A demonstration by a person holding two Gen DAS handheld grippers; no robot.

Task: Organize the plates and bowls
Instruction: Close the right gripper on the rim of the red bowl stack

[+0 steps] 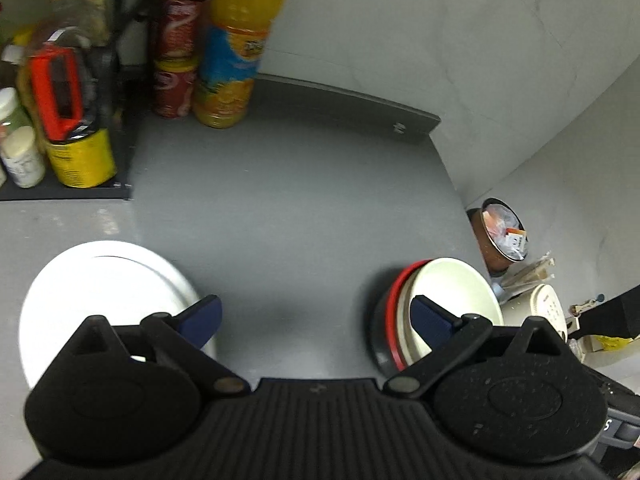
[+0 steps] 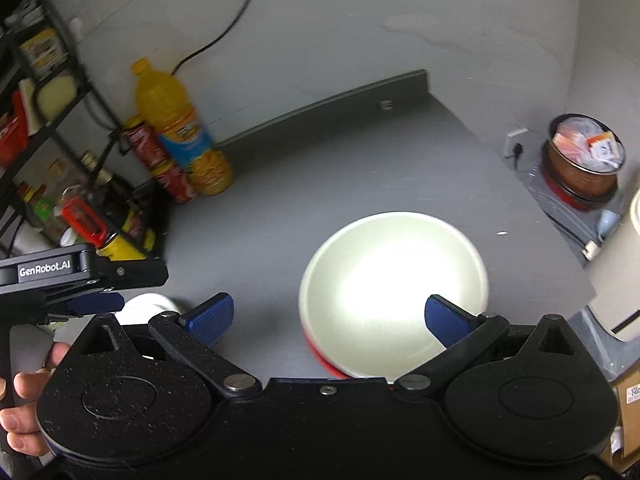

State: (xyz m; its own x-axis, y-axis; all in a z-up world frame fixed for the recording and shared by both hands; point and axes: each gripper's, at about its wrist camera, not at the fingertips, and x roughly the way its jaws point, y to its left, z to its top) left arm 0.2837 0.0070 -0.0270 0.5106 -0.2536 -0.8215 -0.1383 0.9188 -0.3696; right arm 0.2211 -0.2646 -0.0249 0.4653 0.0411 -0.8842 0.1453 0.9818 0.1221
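Left wrist view: the left gripper [image 1: 316, 320] hangs over the bare grey tabletop [image 1: 288, 200] with its blue-tipped jaws spread wide and nothing between them; a flat white round plate [image 1: 104, 300] lies at eight o'clock, and a cream bowl nested in red and black bowls [image 1: 448, 308] sits at four o'clock. Right wrist view: the right gripper [image 2: 330, 316] is likewise spread and empty, the cream bowl on its red one [image 2: 392, 284] just ahead at one o'clock, the white plate [image 2: 148, 306] at nine o'clock beneath the left gripper [image 2: 80, 304].

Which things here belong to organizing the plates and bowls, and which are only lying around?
For the job: white plate; stack of bowls, cream one on top.

Lying about: orange juice bottle; red snack cans; yellow tin; brown bowl of packets.
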